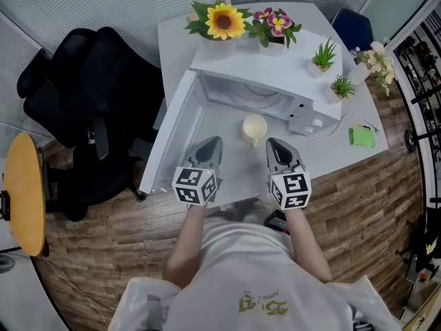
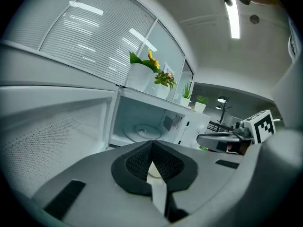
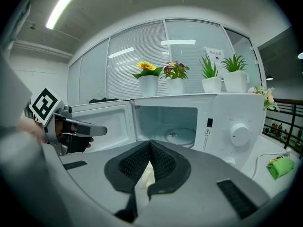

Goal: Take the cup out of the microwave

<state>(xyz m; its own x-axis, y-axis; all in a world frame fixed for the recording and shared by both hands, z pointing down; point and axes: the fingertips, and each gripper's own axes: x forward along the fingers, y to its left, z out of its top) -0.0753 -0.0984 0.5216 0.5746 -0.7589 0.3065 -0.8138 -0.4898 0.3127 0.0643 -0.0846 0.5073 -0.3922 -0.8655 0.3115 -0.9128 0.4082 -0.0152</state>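
1. The cup (image 1: 254, 129) stands outside the microwave (image 1: 275, 71), on the white surface (image 1: 238, 171) at the open cavity's 6 o'clock, so the removal looks done
2. The door (image 1: 176, 133) hangs open toward 9 o'clock, and the round glass turntable (image 3: 182, 137) lies bare
3. The left hand-held gripper (image 1: 209, 149) sits at the cup's 8 o'clock and the right hand-held gripper (image 1: 279, 150) at its 4 o'clock; each has its jaws pressed together on nothing, near the cup but apart from it
4. I judge little is left, perhaps only shutting the door
5. The cup is round, smooth and cream, likely ceramic; the microwave is a glossy white box with a dotted mesh panel in its door; the gripper pads (image 3: 164, 162) are black and finely ribbed
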